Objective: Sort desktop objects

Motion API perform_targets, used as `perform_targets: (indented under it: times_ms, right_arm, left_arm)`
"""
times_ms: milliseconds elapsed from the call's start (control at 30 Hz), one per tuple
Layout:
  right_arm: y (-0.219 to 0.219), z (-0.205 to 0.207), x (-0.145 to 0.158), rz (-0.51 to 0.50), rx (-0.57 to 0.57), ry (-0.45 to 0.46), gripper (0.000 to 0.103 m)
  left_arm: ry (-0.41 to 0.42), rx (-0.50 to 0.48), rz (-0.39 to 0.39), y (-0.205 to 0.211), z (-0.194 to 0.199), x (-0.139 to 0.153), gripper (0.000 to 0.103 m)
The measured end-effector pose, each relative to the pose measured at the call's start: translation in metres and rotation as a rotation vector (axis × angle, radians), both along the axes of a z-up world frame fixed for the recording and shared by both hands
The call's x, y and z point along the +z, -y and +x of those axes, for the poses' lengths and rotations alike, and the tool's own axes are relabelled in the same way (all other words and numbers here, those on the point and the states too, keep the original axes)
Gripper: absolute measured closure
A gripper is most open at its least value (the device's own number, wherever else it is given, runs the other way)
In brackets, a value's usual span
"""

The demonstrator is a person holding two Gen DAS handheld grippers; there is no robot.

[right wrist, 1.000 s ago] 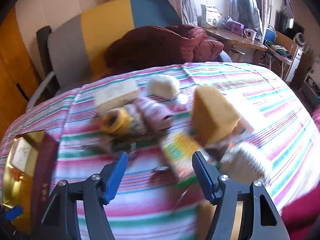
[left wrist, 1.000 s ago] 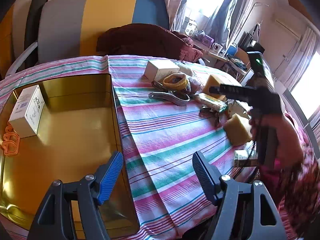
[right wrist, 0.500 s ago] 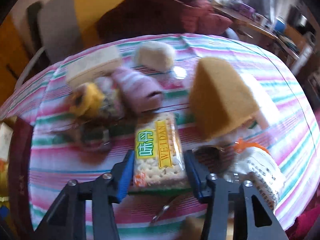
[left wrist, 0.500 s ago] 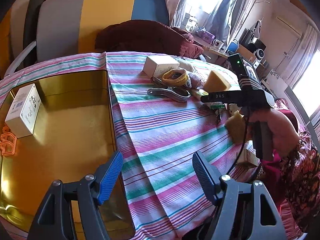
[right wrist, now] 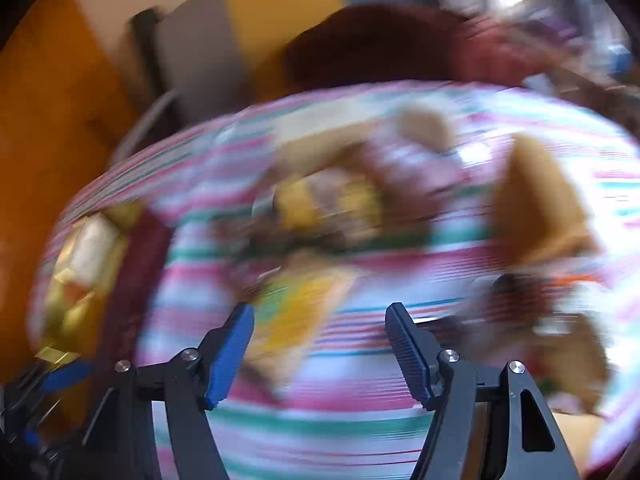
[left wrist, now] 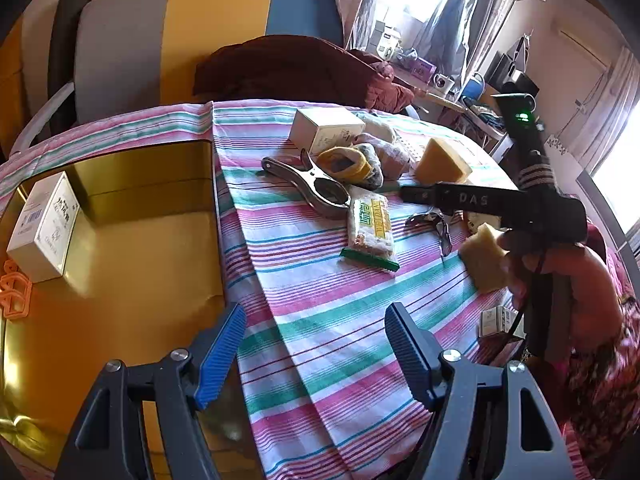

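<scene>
A packet of crackers [left wrist: 371, 232] lies flat on the striped tablecloth [left wrist: 320, 312], in front of a cluster of objects: a metal clip tool [left wrist: 308, 184], a yellow tape roll [left wrist: 344, 162], a white box [left wrist: 324, 128] and a yellow sponge wedge [left wrist: 440, 160]. A gold tray [left wrist: 132, 264] on the left holds a white box [left wrist: 44, 228] and an orange clip [left wrist: 14, 292]. My left gripper [left wrist: 316, 352] is open and empty over the tray's right edge. My right gripper [right wrist: 320, 352] is open and empty; its view is blurred, with the crackers [right wrist: 296, 320] just ahead of the left finger.
Another sponge block [left wrist: 484, 256] and a small box [left wrist: 500, 322] sit near the table's right edge by the hand holding the right gripper. A dark red blanket [left wrist: 296, 68] lies on the chair behind the table.
The right gripper was narrowed around the crackers half a second ago; its jaws have now spread and it has pulled back, swinging fast. The crackers lie nearer the table's middle. The left gripper barely moved.
</scene>
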State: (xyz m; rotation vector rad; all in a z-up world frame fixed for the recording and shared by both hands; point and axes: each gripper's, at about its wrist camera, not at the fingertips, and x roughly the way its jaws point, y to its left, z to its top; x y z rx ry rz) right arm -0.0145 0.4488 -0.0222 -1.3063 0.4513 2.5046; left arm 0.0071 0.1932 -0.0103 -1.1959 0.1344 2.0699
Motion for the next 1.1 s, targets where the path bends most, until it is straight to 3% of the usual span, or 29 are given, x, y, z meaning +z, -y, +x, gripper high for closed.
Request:
perform_targets:
  times_ms: [100, 233, 333, 433, 600, 700, 800, 967, 1100]
  right_arm:
    - [-0.02, 0.009, 0.004, 0.062, -0.153, 0.002, 0.034]
    - [-0.038, 0.012, -0.013, -0.006, -0.24, 0.07, 0.034]
    - [-0.046, 0.009, -0.025, -0.052, -0.285, 0.105, 0.033]
    - [-0.051, 0.01, -0.024, -0.11, -0.321, 0.029, 0.023]
    - [-0.053, -0.004, -0.034, -0.102, -0.334, 0.067, 0.019]
    - [-0.053, -0.01, -0.05, -0.076, -0.309, 0.126, 0.027]
    - [-0.049, -0.012, -0.052, 0.019, -0.305, 0.14, 0.042]
    - [-0.05, -0.003, -0.051, 0.032, -0.284, 0.133, 0.06]
    - [-0.047, 0.004, -0.052, 0.042, -0.276, 0.119, 0.061]
  left_arm:
    - [0.003, -0.009, 0.006, -0.013, -0.003, 0.001, 0.03]
    - [-0.009, -0.054, 0.014, -0.039, -0.005, 0.005, 0.03]
    - [-0.007, -0.075, 0.008, -0.055, -0.008, 0.004, 0.03]
    - [0.001, -0.087, 0.009, -0.069, -0.013, 0.001, 0.03]
    - [-0.02, -0.119, -0.036, -0.094, -0.022, -0.009, 0.03]
    - [-0.019, -0.138, -0.055, -0.107, -0.025, -0.016, 0.03]
    - [-0.024, -0.154, -0.088, -0.118, -0.027, -0.023, 0.03]
    - [-0.013, -0.193, -0.111, -0.129, -0.03, -0.034, 0.03]
    - [-0.004, -0.197, -0.131, -0.135, -0.036, -0.045, 0.03]
